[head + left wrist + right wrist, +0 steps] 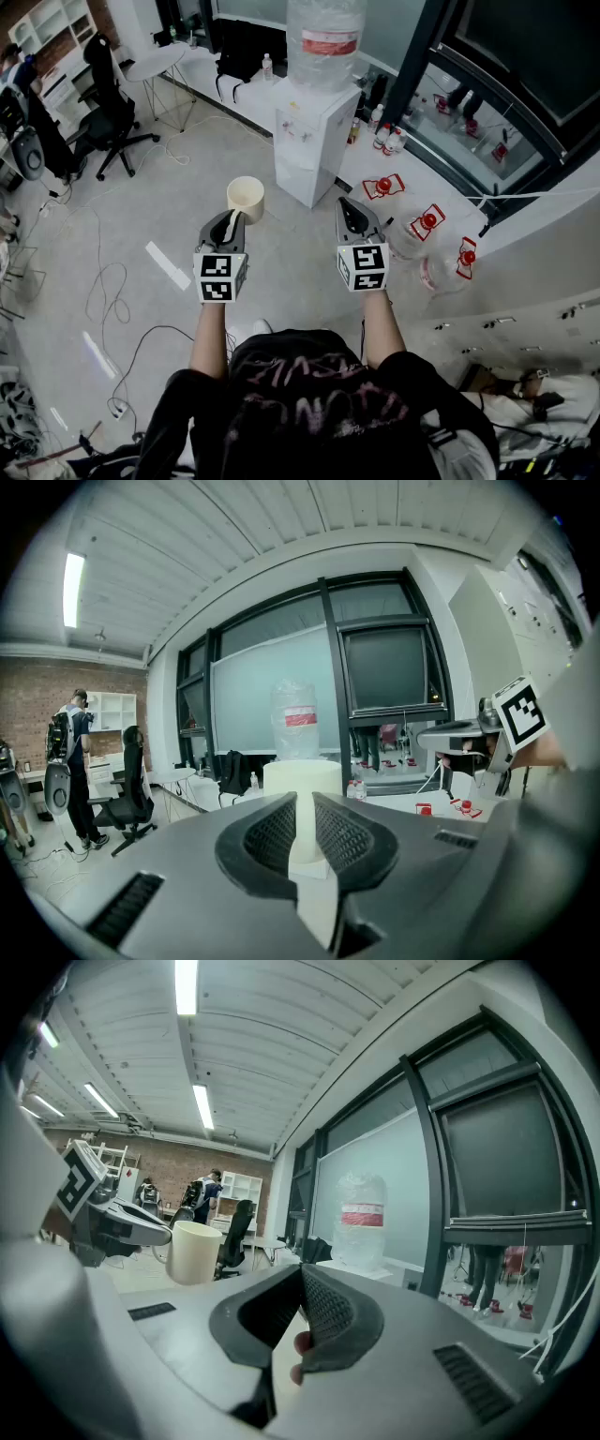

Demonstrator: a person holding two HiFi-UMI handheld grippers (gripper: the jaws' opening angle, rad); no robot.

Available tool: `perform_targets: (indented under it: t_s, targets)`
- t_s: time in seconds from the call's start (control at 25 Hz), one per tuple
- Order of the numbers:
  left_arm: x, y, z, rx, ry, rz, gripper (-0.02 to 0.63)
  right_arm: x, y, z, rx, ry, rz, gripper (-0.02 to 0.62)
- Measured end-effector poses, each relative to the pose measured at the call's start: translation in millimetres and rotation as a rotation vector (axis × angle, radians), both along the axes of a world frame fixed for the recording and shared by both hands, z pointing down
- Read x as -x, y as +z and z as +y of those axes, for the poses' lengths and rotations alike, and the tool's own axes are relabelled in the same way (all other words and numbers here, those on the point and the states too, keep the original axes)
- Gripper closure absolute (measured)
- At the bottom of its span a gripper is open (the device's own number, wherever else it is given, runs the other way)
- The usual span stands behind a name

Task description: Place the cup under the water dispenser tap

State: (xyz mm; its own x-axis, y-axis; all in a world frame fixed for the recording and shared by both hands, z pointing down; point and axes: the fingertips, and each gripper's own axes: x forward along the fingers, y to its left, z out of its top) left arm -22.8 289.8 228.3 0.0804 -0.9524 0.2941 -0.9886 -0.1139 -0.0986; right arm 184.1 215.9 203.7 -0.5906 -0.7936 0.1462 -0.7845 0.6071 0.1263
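A cream cup (246,197) hangs in the air in front of the white water dispenser (314,141), whose big clear bottle (323,37) stands on top. My left gripper (230,223) is shut on the cup's handle. In the left gripper view the cup (302,778) stands upright just beyond the left gripper (302,808), with the bottle (294,719) far behind it. My right gripper (356,214) is level beside it, shut and empty. The right gripper view shows the right gripper (300,1277), the cup (195,1252) at the left and the bottle (361,1222) ahead.
A black office chair (108,103) and a round table (159,61) stand at the back left. Cables (112,281) trail over the floor. Small bottles (386,141) and red-and-white items (384,186) lie along the window ledge at right. A person (75,752) stands far left.
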Motion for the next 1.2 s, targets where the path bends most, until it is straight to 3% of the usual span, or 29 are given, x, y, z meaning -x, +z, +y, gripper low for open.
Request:
perform_targets:
  t_s: [0.76, 1.2]
  targets:
    - [27.2, 13.0, -12.1, 0.001, 0.02, 0.016, 0.551, 42.8, 11.5, -4.8, -0.004, -0.031, 0.038, 0.58]
    - [74.9, 21.7, -16.8, -0.007, 0.076, 0.033, 0.551, 101.9, 23.1, 2.5, 0.014, -0.018, 0.038, 0.58]
